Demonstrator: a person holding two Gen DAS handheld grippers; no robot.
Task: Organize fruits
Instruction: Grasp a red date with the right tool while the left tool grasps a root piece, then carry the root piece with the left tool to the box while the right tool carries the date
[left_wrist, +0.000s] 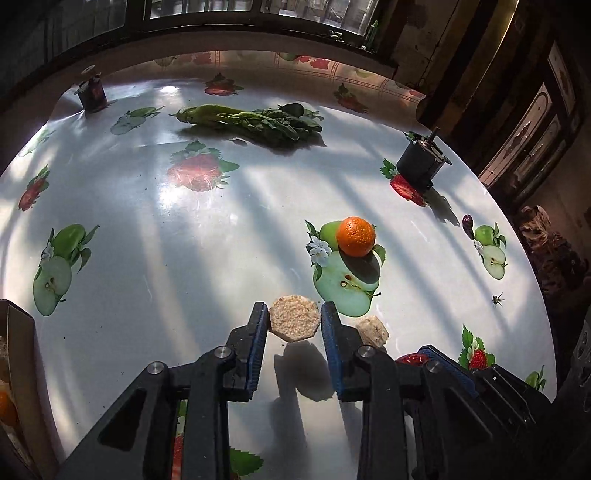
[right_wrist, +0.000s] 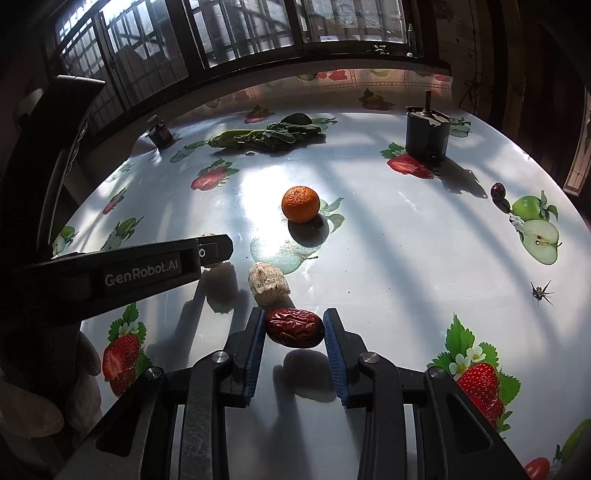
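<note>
In the left wrist view my left gripper (left_wrist: 294, 309) is shut on a pale hexagonal rice cake (left_wrist: 294, 325), whose shadow falls on the cloth below it. A second pale chunk (left_wrist: 373, 331) lies just to its right. In the right wrist view my right gripper (right_wrist: 294, 314) is shut on a wrinkled red jujube (right_wrist: 294, 328), held a little above the table. The same pale chunk (right_wrist: 267, 282) lies just beyond it. An orange (right_wrist: 300, 204) sits further out, mid-table. A small dark jujube (right_wrist: 498, 191) lies at the far right.
Leafy greens (right_wrist: 266, 136), a black motor (right_wrist: 426, 133) and a small dark jar (right_wrist: 161, 134) stand at the far side. A cardboard box (left_wrist: 20, 343) sits at the left edge. A small insect-like thing (right_wrist: 541, 291) lies on the fruit-print tablecloth (right_wrist: 388, 258).
</note>
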